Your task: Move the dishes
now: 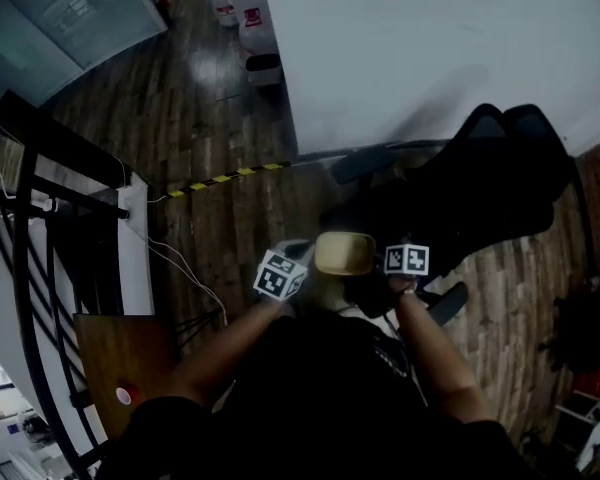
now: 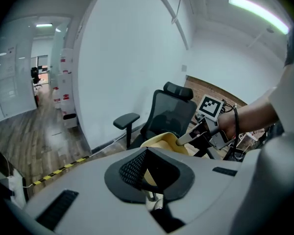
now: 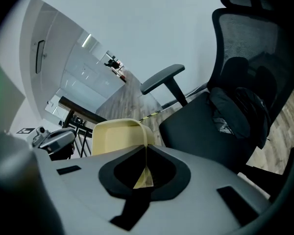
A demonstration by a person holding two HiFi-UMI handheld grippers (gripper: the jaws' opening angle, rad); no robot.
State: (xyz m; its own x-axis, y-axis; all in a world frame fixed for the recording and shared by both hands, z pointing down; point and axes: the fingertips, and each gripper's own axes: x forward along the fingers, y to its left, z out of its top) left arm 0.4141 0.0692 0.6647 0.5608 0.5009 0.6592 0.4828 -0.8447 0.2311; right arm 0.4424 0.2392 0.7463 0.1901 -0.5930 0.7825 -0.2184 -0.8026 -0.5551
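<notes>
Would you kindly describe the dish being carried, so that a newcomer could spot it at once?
Find the black mesh office chair beside the white wall. Next to it, the left gripper and the right gripper each clamp an opposite edge of a pale yellow dish. It is squarish with rounded corners and a raised rim, the only yellow thing there.

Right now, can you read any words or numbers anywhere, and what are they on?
No words or numbers can be read.
Red labels on the white objects by the wall: too small to read.
Print on the glass wall: blurred.
Marker cubes: black-and-white patterns only, no letters.
</notes>
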